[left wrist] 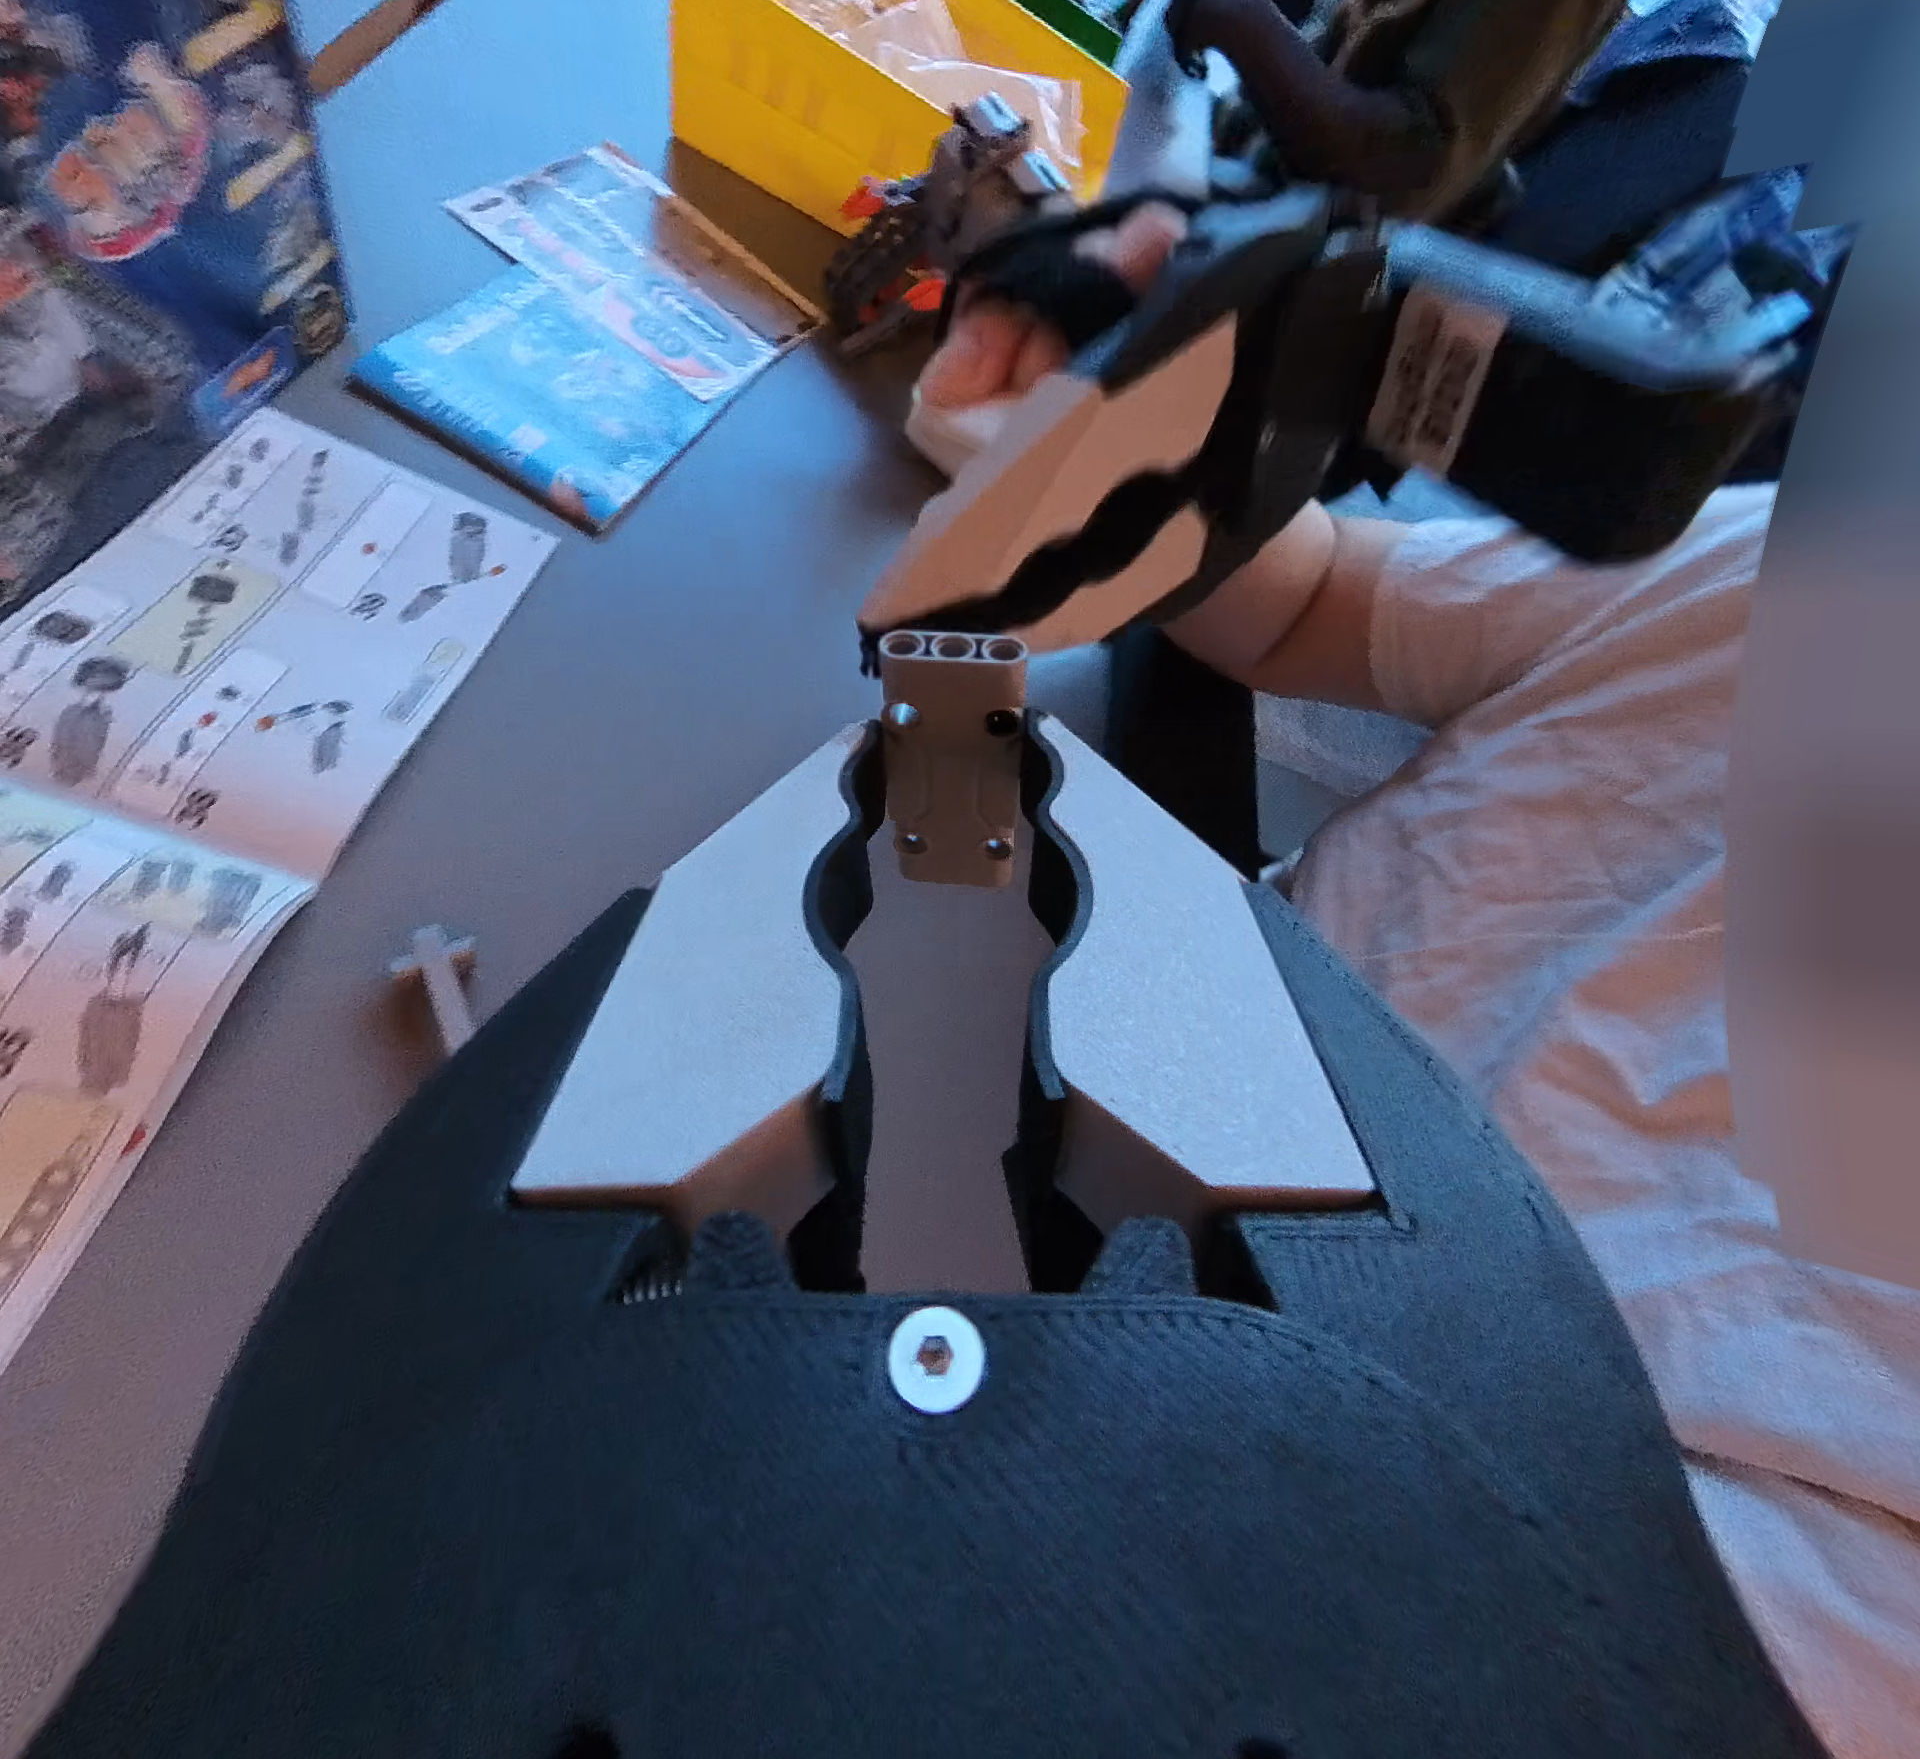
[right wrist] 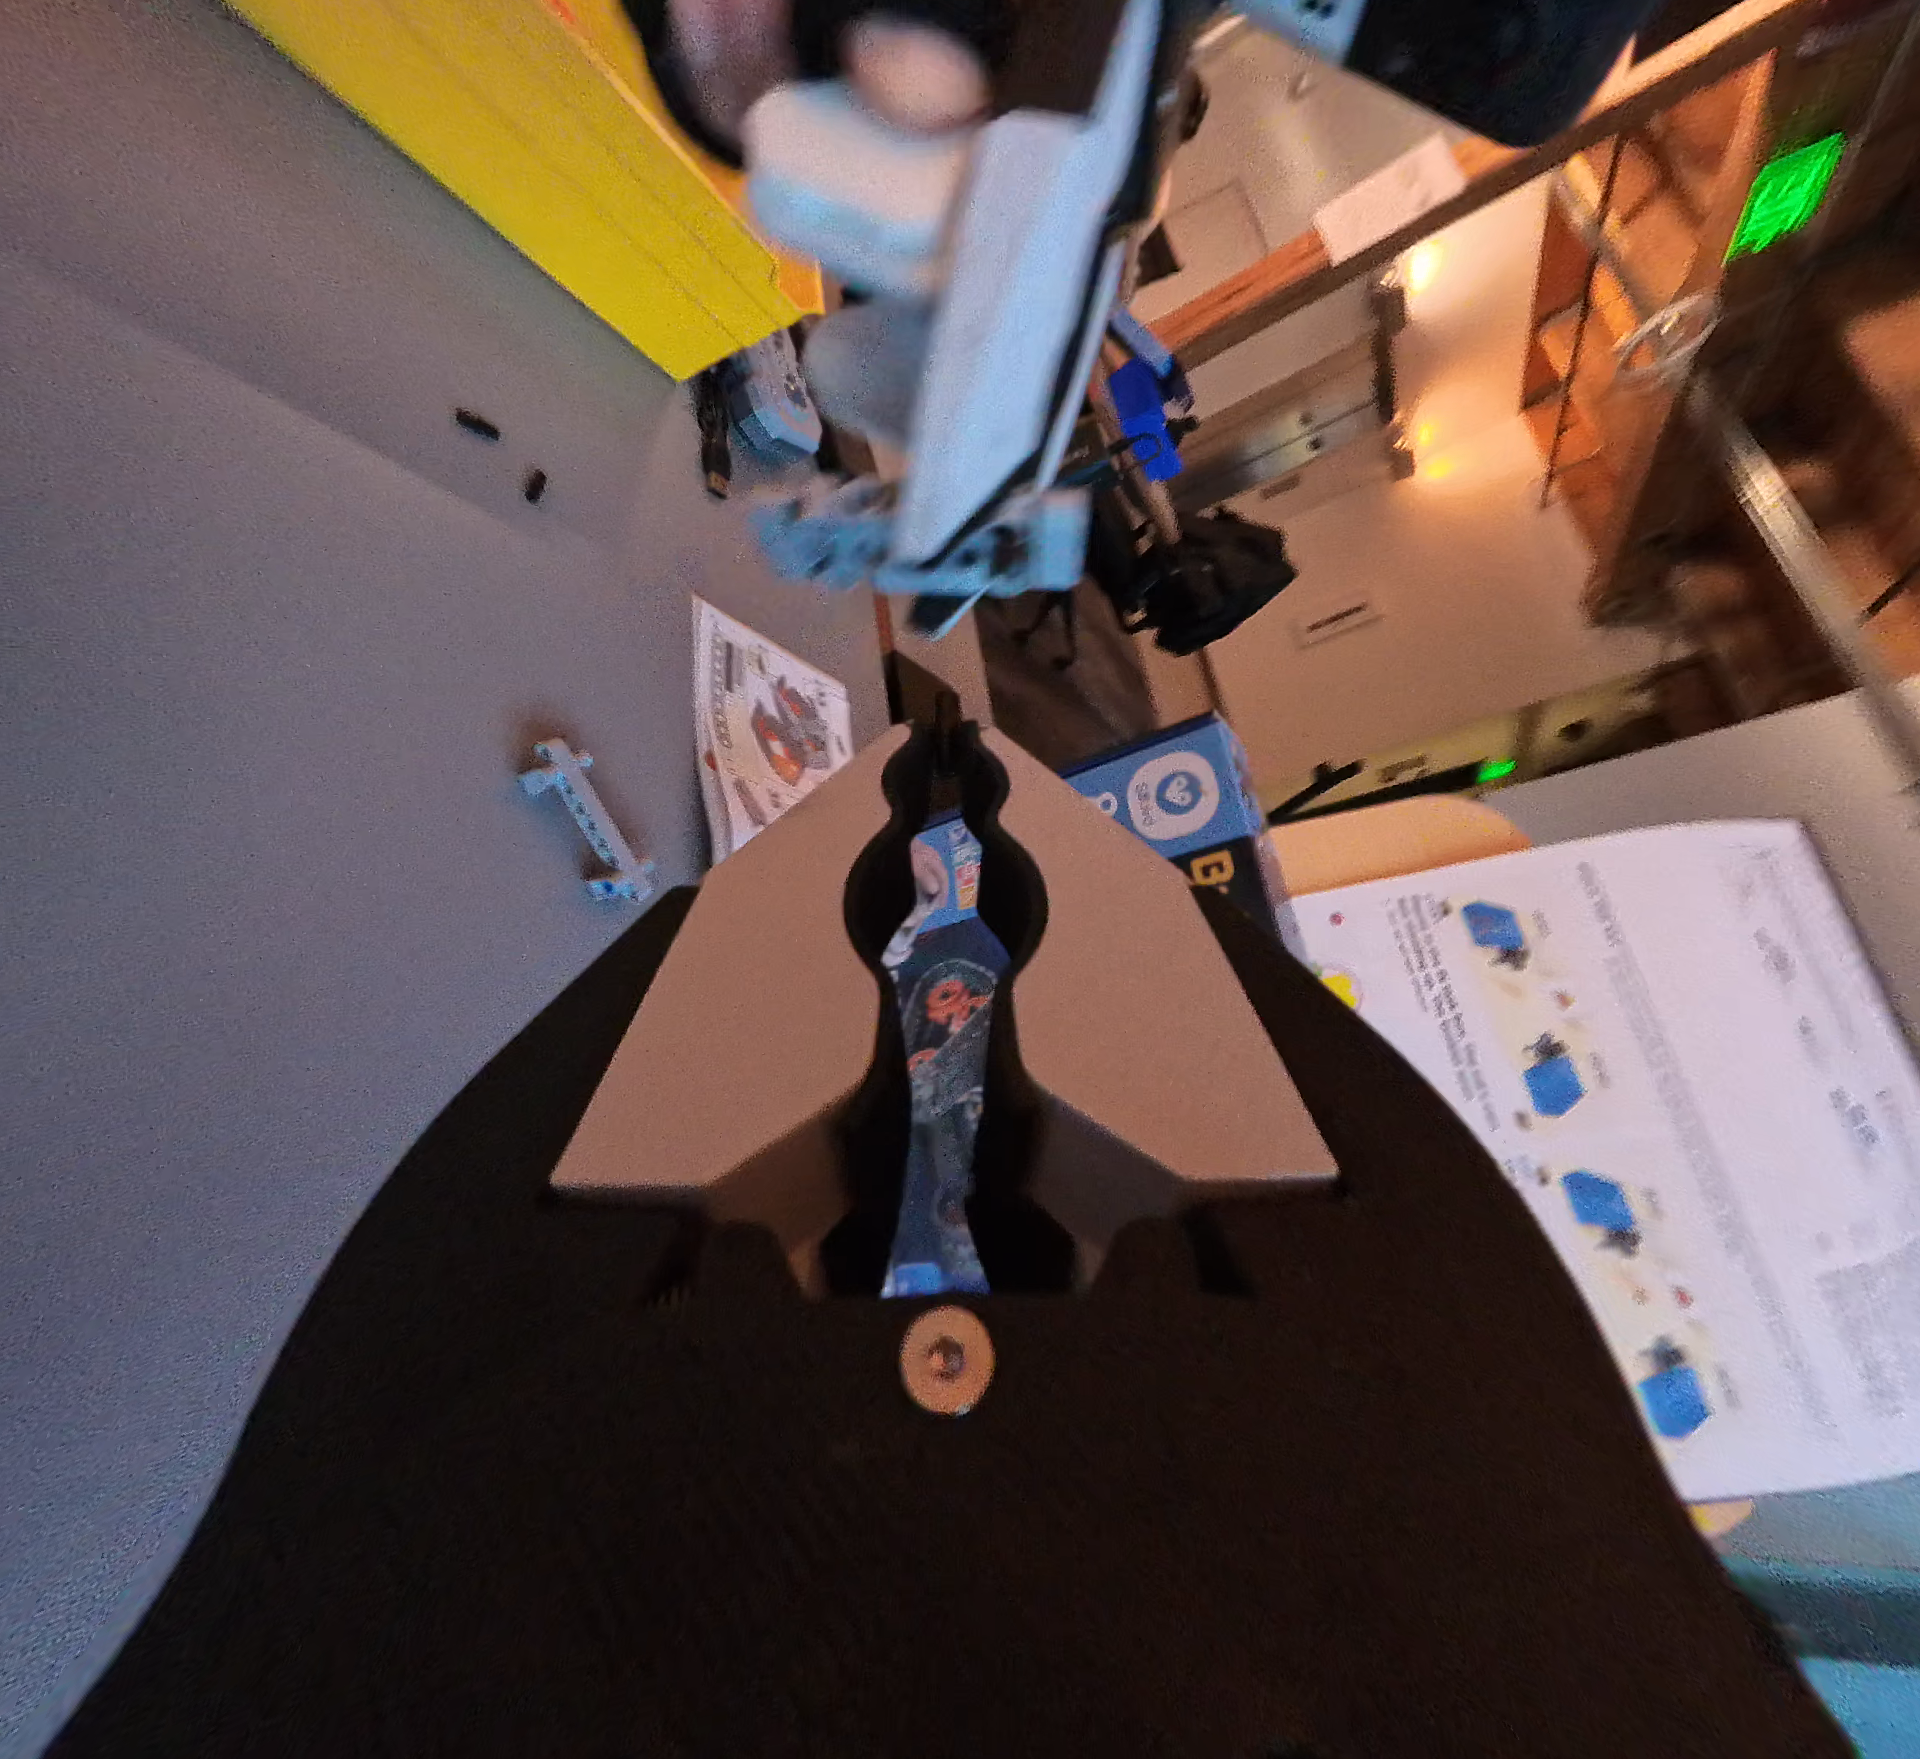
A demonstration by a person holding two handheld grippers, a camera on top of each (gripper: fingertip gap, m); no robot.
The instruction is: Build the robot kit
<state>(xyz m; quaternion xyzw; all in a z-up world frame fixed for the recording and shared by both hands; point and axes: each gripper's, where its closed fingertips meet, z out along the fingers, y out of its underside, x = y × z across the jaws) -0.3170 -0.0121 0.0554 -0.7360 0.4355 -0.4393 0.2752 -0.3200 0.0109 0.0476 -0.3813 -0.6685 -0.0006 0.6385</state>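
From my station the left wrist view is evenly lit by cool, bluish daylight; the grey studded plastic piece [left wrist: 954, 779] near centre is sharp, while the open white instruction booklet [left wrist: 177, 722] and yellow plastic bin [left wrist: 831, 47] smear toward the curved edges. The right wrist view is dimmer and warmer, with amber lamps glowing at upper right. Its black-and-tan far gripper [right wrist: 997, 556] is heavily motion-blurred, and grain covers the pale grey tabletop [right wrist: 260, 618].

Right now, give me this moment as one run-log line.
left gripper: shut on grey beam piece | right gripper: shut on small black pin, tip beside beam top | table: yellow bin, instruction sheets
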